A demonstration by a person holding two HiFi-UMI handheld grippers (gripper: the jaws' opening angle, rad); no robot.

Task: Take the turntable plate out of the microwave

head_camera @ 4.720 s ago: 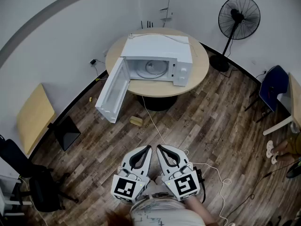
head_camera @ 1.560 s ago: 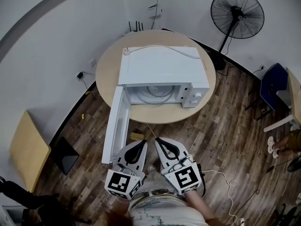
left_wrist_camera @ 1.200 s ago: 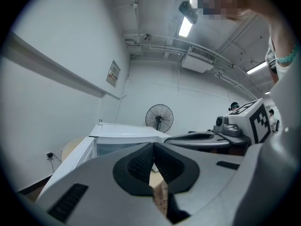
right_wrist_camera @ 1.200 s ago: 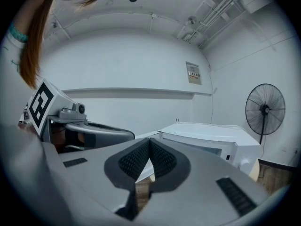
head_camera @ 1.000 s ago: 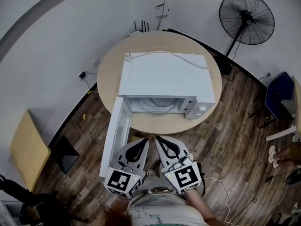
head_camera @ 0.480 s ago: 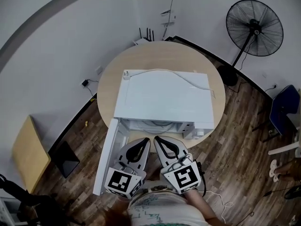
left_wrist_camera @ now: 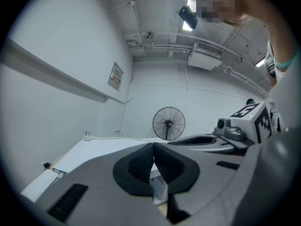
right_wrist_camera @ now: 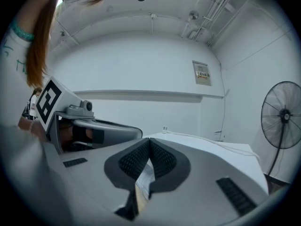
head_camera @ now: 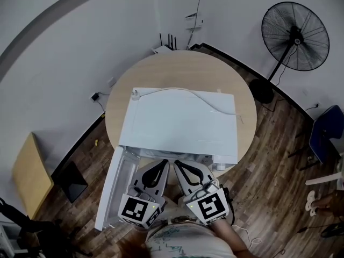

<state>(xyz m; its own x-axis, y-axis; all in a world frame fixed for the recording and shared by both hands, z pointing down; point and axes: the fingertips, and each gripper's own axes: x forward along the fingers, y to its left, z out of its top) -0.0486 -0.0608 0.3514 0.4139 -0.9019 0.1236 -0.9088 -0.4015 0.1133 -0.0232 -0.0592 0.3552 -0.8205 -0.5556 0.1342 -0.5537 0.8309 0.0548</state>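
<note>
The white microwave stands on a round wooden table, with its door swung open to the lower left. From above only its top shows, so the cavity and the turntable plate are hidden. My left gripper and right gripper sit side by side just before the microwave's front edge, both shut and empty. In the left gripper view the shut gripper points over the microwave top. The right gripper view shows its gripper shut as well, above the same white top.
A black standing fan is behind the table at the right, and a blue chair stands at the far right. A power cable lies across the microwave top. A wooden board and a black case rest at the left on the wood floor.
The person has walked up to the table with both shut grippers. The microwave opening and the plate seen before have slid out of sight under the microwave's top.
</note>
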